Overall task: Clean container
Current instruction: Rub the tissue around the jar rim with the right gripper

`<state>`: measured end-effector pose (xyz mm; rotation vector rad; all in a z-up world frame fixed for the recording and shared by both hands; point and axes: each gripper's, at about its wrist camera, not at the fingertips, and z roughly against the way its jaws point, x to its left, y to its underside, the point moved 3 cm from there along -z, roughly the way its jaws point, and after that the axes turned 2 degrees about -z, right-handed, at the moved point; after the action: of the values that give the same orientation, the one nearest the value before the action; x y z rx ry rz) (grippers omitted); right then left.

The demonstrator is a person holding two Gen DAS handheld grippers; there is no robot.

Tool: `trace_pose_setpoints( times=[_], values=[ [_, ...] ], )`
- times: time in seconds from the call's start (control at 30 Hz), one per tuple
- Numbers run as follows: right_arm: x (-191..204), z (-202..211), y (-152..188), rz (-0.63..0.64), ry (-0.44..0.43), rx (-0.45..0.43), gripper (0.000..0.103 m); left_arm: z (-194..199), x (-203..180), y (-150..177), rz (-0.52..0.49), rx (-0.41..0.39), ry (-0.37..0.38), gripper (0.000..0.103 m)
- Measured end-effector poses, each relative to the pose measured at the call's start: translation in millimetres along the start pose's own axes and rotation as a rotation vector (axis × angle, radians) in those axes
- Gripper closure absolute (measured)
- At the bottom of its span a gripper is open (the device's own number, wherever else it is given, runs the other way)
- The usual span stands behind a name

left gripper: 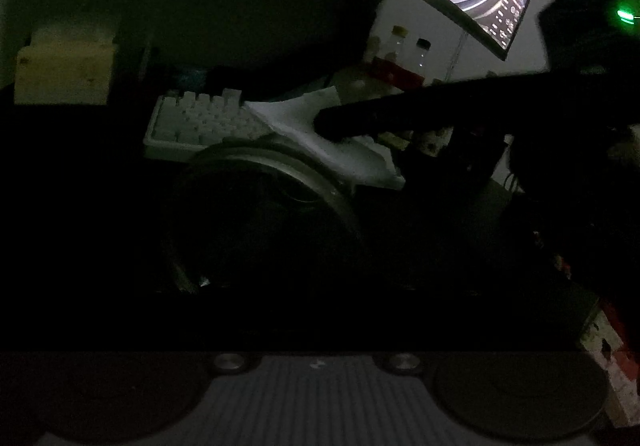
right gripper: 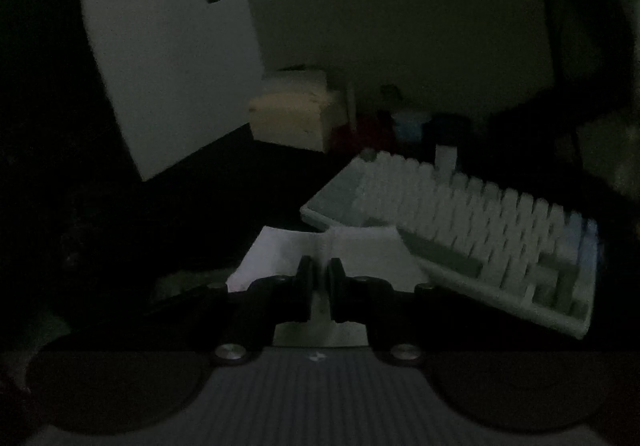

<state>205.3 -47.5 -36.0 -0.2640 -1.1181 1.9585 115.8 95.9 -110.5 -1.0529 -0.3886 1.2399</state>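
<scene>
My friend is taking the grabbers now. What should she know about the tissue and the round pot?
Right gripper: shut on the white tissue, held over the far rim of the container, just in front of the keyboard.
Left gripper: its fingers are lost in the dark, so I cannot tell its state; the container sits close in front of it, tilted toward its camera.
Done: tissue picked up and brought to the rim.
Left: probably wiping the inside; the dim light hides how clean it is, so check before stopping.
</scene>
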Motion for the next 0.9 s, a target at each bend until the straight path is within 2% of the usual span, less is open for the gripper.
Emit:
trace_pose_setpoints(
  times=[0.13, 0.23, 0.3, 0.4, 0.47, 0.67, 0.77, 0.83, 0.9],
  values=[
    [22.9, 10.9, 7.2, 0.088, -0.099, 0.025, 0.093, -0.6, 1.8, -0.2, 0.008, -0.002, 0.001, 0.052],
    [30.7, 15.4, 10.9, 0.102, -0.147, 0.032, 0.093, -0.3, 4.2, -0.2, 0.017, -0.001, 0.007, 0.052],
    [25.9, 13.6, 9.2, 0.097, -0.141, 0.034, 0.093, -0.3, 4.8, -0.1, 0.018, -0.001, 0.006, 0.052],
    [10.6, 8.4, 4.0, 0.059, -0.055, 0.033, 0.093, 0.1, 6.0, -0.3, 0.016, 0.0, -0.001, 0.052],
    [5.4, 5.5, 0.3, 0.047, -0.044, 0.039, 0.092, 0.9, 7.3, -0.7, 0.015, 0.0, -0.007, 0.052],
    [39.9, 4.0, -0.9, 0.12, -0.203, 0.045, 0.09, 3.1, 11.3, -1.8, 0.01, 0.003, -0.023, 0.052],
    [42.6, -1.6, -4.2, 0.116, -0.234, 0.046, 0.092, 3.6, 13.4, -2.3, 0.007, -0.001, -0.036, 0.052],
    [33.1, -7.2, -8.3, 0.094, -0.225, 0.045, 0.093, 4.9, 16.2, -2.8, 0.01, -0.001, -0.04, 0.052],
    [21.9, -12.9, -12.2, 0.111, -0.122, 0.02, 0.093, 6.5, 19.8, -3.7, 0.016, -0.002, -0.045, 0.052]
  ],
)
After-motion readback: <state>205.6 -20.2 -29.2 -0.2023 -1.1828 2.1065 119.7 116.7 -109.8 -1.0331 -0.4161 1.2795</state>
